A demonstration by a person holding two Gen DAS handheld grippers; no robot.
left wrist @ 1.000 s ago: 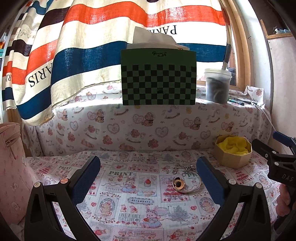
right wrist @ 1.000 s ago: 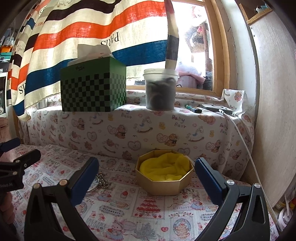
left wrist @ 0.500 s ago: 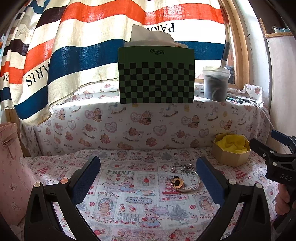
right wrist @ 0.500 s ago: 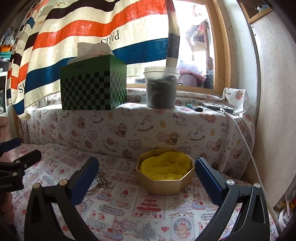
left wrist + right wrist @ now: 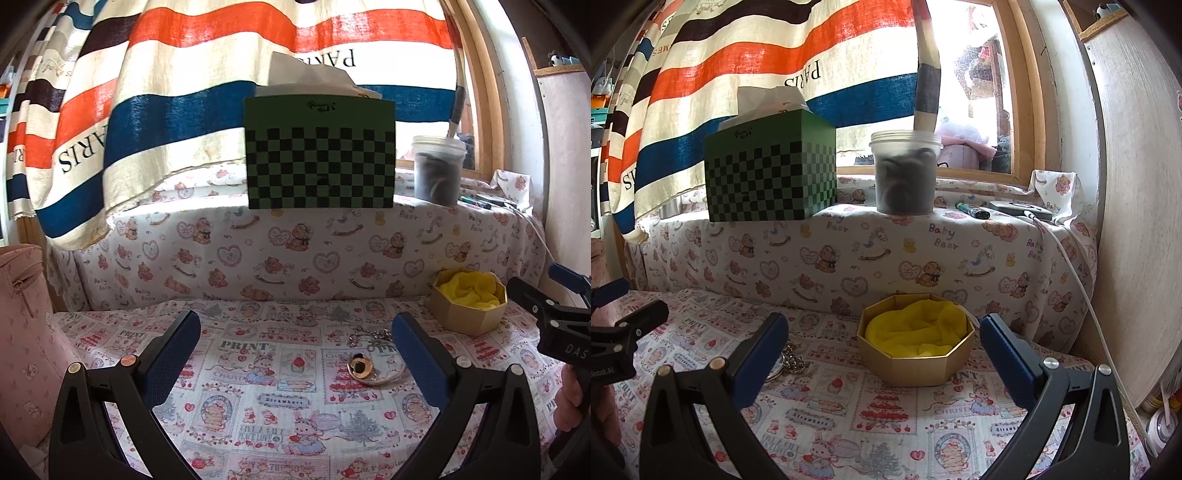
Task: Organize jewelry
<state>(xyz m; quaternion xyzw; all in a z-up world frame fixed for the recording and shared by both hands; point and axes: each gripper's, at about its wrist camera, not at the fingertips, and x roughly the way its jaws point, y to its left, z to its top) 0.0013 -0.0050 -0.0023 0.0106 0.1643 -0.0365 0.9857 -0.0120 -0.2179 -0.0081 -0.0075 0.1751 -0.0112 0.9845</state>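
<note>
Printed tablecloth bears one gold box, one bangle, one chain.

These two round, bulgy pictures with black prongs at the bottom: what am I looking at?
No robot here: a person holds a hand tool in each hand, each with two blue-padded fingers and a wide-angle camera looking along them. One picture is from the left gripper, the other from the right gripper. Both are open and hold nothing. On the printed cloth lie the jewelry, a small pile of rings and chain, and a gold box lined with yellow fabric. On the ledge behind stand a green checkered tissue box and a plastic jar.
</note>
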